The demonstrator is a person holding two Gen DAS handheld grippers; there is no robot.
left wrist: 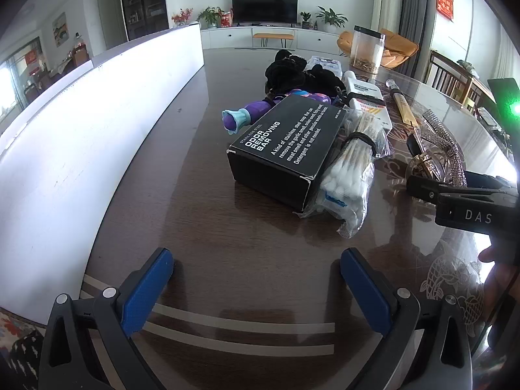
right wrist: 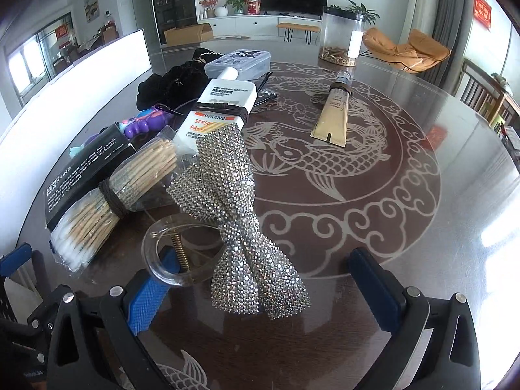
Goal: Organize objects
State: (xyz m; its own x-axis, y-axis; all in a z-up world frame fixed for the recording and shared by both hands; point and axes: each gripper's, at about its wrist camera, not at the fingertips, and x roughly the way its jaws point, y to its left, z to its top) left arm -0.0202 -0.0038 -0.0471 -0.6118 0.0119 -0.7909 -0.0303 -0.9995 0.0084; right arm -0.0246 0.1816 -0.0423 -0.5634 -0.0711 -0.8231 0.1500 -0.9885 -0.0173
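Here, both claws wide, empty — right claw [right wrist: 260, 279] straddling rhinestone bow clip [right wrist: 247, 227]; left claw [left wrist: 256, 279] over table [left wrist: 201, 214].

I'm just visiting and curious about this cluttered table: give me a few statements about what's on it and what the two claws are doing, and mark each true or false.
1. The right claw is open around the rhinestone bow hair clip. True.
2. The left claw grips the black box. False: it is open, holding nothing, with the box lying ahead of it.
3. The bag of cotton swabs lies right beside the black box. True.
4. The beige tube stands upright. False: it lies flat on the table.
5. The clear jar is full to the brim. False: only its bottom holds something.
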